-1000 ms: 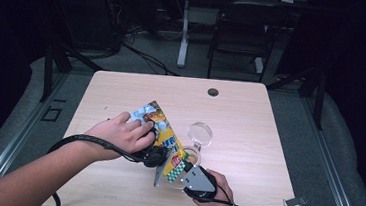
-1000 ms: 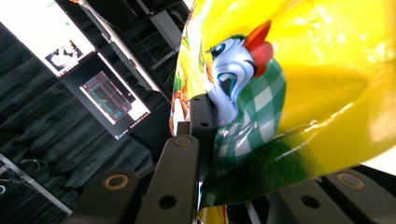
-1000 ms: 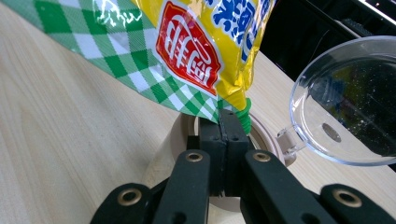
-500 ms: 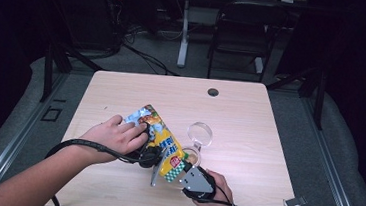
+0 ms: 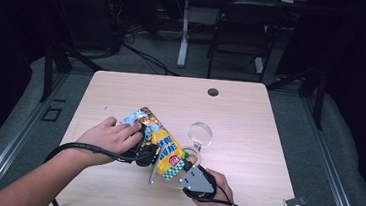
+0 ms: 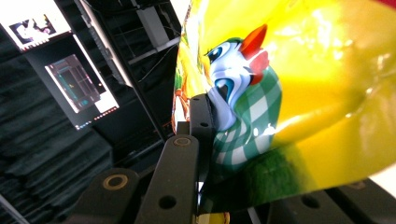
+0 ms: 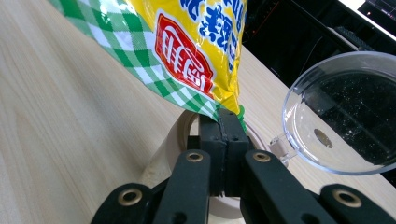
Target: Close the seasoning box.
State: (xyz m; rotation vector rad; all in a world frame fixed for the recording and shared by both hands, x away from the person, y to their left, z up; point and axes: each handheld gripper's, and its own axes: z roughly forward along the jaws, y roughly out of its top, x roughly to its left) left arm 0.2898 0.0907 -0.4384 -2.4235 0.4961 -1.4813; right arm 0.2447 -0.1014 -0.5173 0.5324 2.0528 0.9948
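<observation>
Snack bag (image 5: pixel 159 146) hangs tilted over the surface (image 5: pixel 260 120), clenched between left tongs (image 5: pixel 147 155) and right tongs (image 5: pixel 187 169), both palms down.

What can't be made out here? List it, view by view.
- High view: the left gripper is under the hand; the bag covers its jaws.
- Left gripper view: the bag's top is cut off by the frame.
- Right gripper view: the ring under the bag is half hidden by the right gripper.

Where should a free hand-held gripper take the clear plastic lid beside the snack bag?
Grip the clear lid by the small tab on its rim, coming level from the near side. The round dish is wide and slippery; the tab juts out toward the snack bag, thin enough for jaws.
</observation>
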